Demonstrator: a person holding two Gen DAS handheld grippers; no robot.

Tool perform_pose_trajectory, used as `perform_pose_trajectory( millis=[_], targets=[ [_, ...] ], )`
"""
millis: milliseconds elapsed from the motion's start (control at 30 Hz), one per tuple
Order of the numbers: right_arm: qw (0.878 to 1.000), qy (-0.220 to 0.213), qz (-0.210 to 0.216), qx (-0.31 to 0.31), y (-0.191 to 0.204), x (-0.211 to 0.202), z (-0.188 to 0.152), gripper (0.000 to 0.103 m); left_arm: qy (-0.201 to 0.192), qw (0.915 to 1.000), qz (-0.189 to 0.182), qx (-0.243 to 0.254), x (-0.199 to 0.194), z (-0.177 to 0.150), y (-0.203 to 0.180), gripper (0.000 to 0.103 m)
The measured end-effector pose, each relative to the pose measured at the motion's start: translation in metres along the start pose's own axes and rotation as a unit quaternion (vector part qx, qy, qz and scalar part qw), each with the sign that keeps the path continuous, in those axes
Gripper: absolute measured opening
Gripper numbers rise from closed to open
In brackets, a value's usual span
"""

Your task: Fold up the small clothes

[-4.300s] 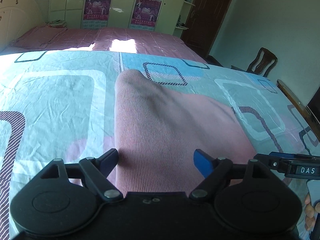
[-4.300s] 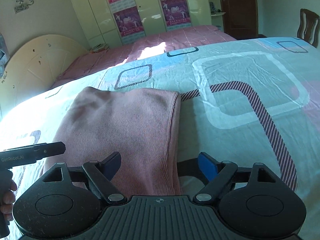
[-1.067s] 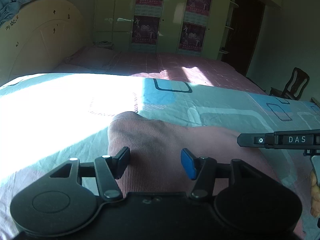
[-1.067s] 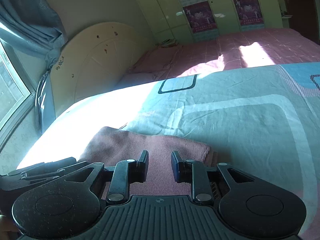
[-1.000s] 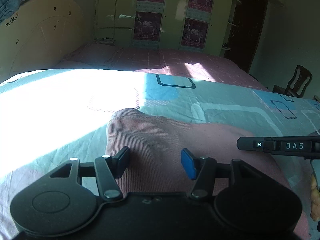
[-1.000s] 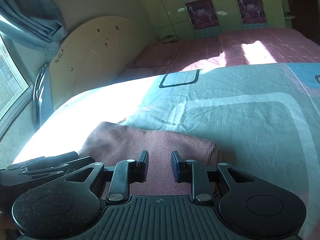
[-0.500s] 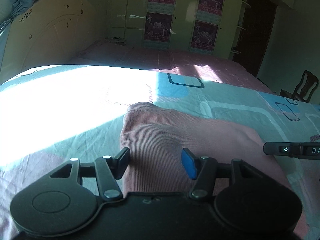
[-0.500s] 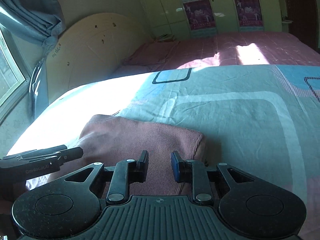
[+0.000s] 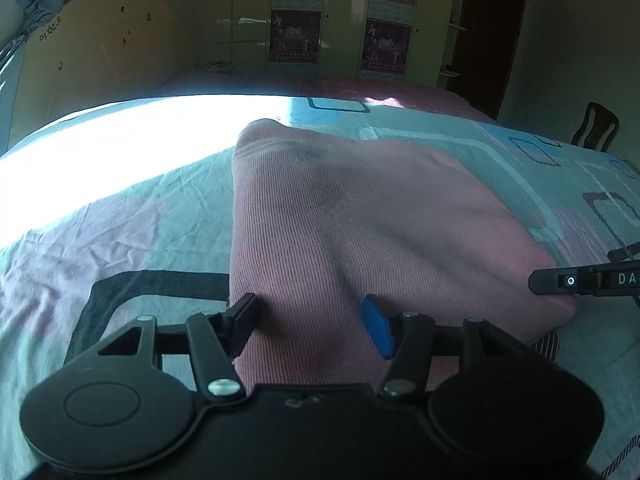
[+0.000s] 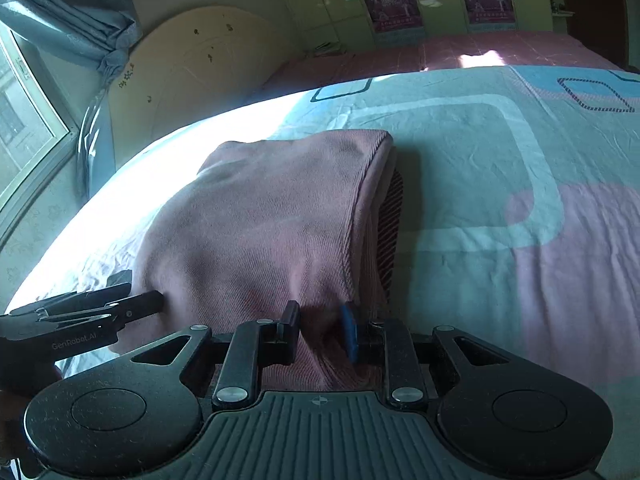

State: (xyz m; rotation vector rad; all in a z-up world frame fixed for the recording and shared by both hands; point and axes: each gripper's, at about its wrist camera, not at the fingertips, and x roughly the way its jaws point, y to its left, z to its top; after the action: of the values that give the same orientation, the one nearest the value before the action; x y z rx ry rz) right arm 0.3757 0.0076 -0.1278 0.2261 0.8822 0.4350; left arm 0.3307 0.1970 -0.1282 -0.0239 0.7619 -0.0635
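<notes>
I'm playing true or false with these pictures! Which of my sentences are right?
1. The pink garment lies on a bedsheet with box shapes on it. True.
2. The right gripper has wide jaws with nothing between them. False: pink cloth is bunched between the jaws, which have just been closing on it.
3. A wooden chair stands past the far side of the bed. True.
4. The wardrobe doors are bare. False: posters are stuck on them.
5. The curtain by the window is red. False: it is blue-grey.
</notes>
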Motion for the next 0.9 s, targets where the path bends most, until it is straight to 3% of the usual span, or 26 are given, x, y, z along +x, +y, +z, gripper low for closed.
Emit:
perform_pose_trajectory(
  millis=[33,100,200,433,600,667,767,900],
  targets=[
    [1.0,0.005,-0.019,0.0,-0.004,0.005,-0.002,0.007,0.0,1.0,0.003,0.004,0.002,-0.001,-0.001,0.057],
    [1.0,0.008,-0.011,0.027,-0.014,0.007,-0.006,0.008,-0.001,0.9999,0.005,0.01,0.002,-0.003,-0.002,0.057],
    [1.0,0.006,-0.022,-0.005,-0.003,-0.001,-0.008,0.008,0.001,0.9999,0.006,0.016,0.002,-0.004,0.0,0.057],
    [1.0,0.013,-0.026,0.005,-0.005,-0.01,-0.013,0.008,0.013,0.9999,0.006,-0.004,-0.008,-0.009,0.002,0.054],
    [0.997,-0.057,-0.021,-0.036,0.02,-0.034,0.013,0.008,-0.034,0.9991,-0.016,-0.017,-0.031,0.016,0.004,0.05],
    [0.997,-0.063,-0.013,-0.042,0.029,-0.023,0.026,0.008,-0.042,0.9987,-0.028,-0.012,-0.023,0.03,-0.002,0.05],
    [0.996,-0.061,-0.019,-0.055,0.04,0.002,0.032,0.008,-0.03,0.9994,-0.017,0.001,0.008,0.042,-0.013,0.05],
    [0.995,-0.015,-0.061,-0.08,0.034,0.046,0.021,0.006,-0.022,0.9996,-0.01,0.012,0.022,0.032,-0.012,0.05]
  ],
)
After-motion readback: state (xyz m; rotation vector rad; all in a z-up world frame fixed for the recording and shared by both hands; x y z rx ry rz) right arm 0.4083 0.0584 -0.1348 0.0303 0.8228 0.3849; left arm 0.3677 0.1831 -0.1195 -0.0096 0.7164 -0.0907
